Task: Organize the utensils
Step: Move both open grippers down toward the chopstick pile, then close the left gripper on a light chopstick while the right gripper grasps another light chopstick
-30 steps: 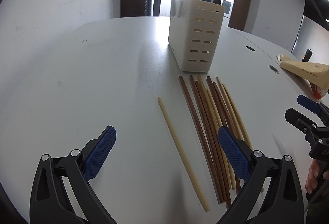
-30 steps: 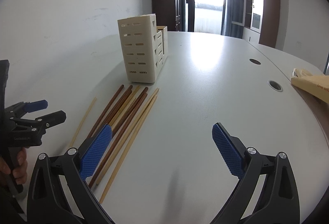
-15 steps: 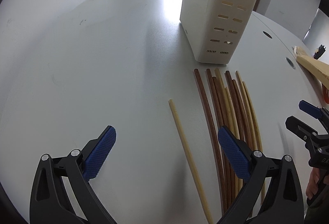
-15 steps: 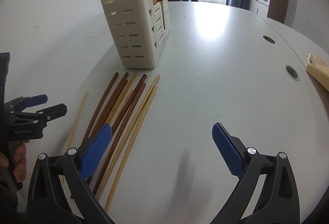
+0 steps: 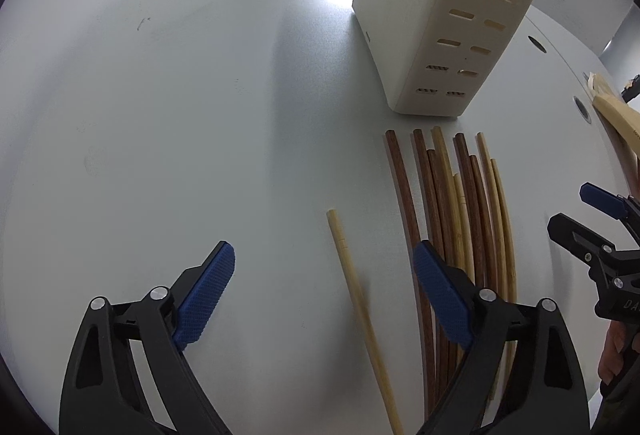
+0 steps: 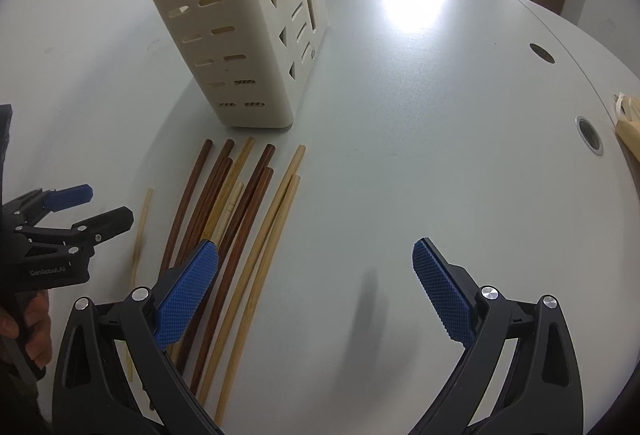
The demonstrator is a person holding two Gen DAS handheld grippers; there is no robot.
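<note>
While both tools point steeply down at a pale grey table (image 5: 168, 123), the left gripper (image 5: 324, 299) has jaws that have just been closing a little yet stand wide, empty, with a single pale chopstick (image 5: 360, 299) lying on the table between them. Beyond its right pad (image 5: 438, 295) lies a bundle of dark and light chopsticks (image 5: 460, 203), and ahead of that stands a cream slotted utensil holder (image 5: 436, 31). Jaws of the right gripper (image 6: 316, 295) gape wide and empty over bare table, the bundle under its left pad (image 6: 186, 295).
</note>
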